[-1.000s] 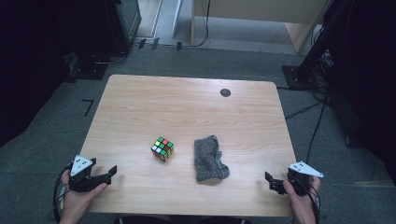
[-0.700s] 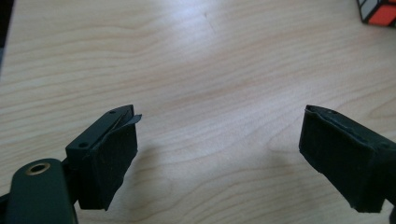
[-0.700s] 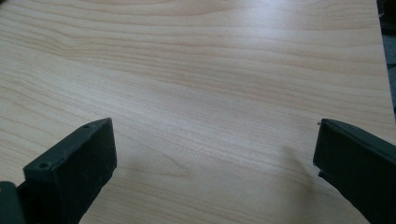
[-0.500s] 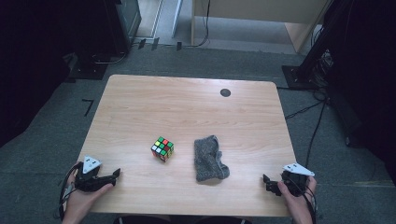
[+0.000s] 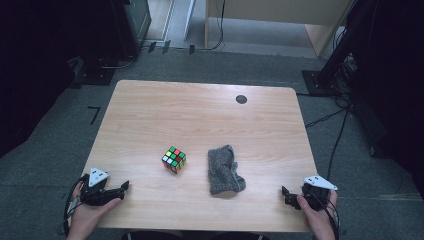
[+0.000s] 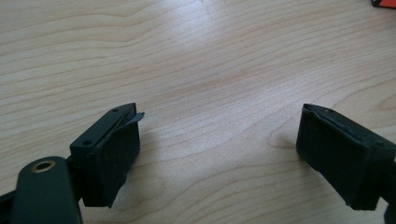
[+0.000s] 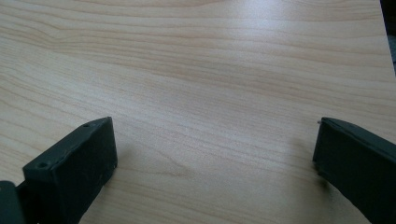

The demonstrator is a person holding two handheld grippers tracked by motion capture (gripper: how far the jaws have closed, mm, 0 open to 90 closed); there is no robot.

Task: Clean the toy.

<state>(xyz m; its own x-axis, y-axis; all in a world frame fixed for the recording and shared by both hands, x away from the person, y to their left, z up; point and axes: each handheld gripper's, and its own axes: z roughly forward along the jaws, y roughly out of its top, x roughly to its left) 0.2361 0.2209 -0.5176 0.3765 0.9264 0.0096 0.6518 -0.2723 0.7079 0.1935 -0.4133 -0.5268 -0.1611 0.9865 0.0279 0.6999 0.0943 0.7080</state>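
Lab or studio workspace. Bare wooden counter (image 5: pixel 200 115) on grey carpet (image 5: pixel 65 150); black curtains left and right; stand bases (image 5: pixel 320 80) and loose cables (image 5: pixel 330 117) at far and right edges.

Red-orange cube (image 6: pixel 384 3) corner clipped by left gripper view's top edge, forearms cut off below

Cube (image 5: pixel 173 159) on table (image 5: pixel 200 110) near centre, sock (image 5: pixel 224 171) just right of it, apart. Left gripper (image 5: pixel 120 187) at near left edge, right gripper (image 5: pixel 286 194) at near right edge, both well apart from cube and sock. Round hole cover (image 5: pixel 241 99) far behind sock.
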